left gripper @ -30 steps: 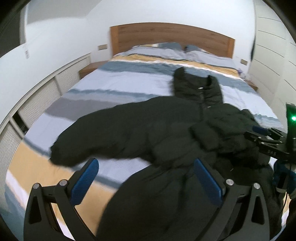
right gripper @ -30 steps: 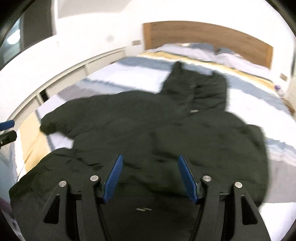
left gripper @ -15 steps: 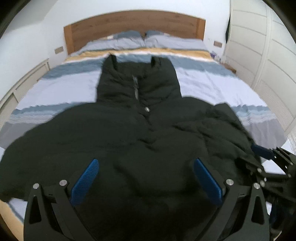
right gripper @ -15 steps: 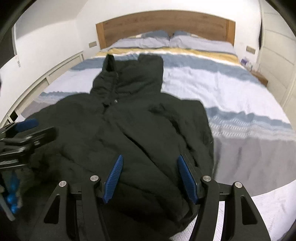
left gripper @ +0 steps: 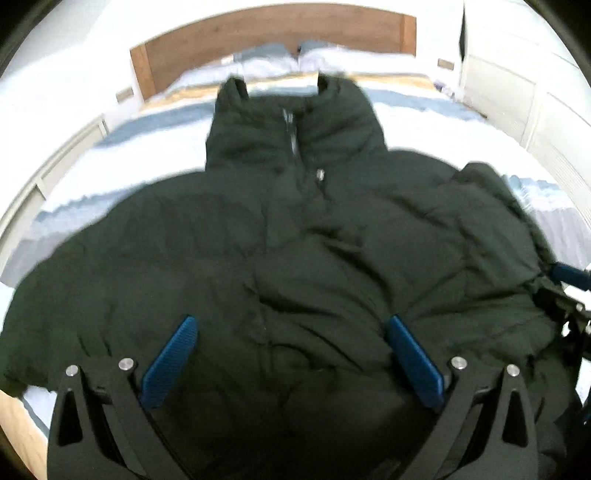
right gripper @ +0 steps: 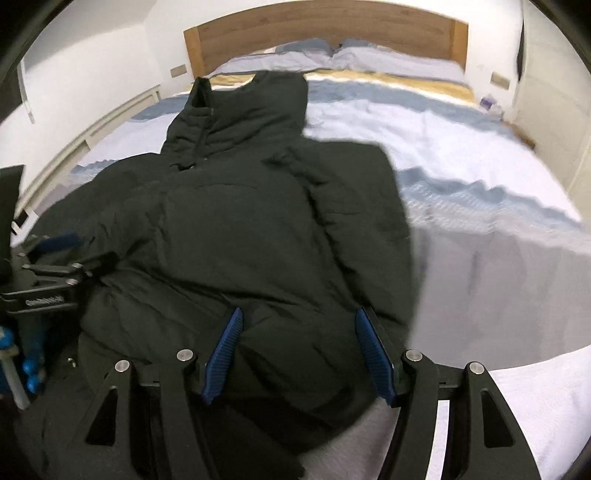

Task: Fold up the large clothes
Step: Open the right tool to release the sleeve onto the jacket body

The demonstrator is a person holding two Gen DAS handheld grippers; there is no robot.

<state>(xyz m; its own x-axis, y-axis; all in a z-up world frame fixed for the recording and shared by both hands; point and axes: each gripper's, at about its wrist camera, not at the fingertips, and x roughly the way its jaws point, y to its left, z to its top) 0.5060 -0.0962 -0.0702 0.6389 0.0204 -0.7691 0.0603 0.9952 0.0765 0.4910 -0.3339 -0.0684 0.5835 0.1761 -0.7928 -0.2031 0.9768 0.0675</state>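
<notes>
— Where's the coat (left gripper: 295, 258) now?
— Flat on the bed (right gripper: 461, 155), hood toward the headboard (right gripper: 325, 29). Both grippers have dropped low over it.
— Holding anything?
— No, left gripper (left gripper: 291, 362) and right gripper (right gripper: 299, 354) hang released. Folding comes next.

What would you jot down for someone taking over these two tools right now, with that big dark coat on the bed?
Left hand-held gripper: open, holding nothing, over the coat's lower middle.
Right hand-held gripper: open, holding nothing, over the coat's right lower part.
Dark puffer coat: spread front-up on the striped bed, hood toward the wooden headboard.
Done: coat laid out; its right sleeve looks tucked inward, hard to confirm.
Left: all the folding of the body and hood.
</notes>
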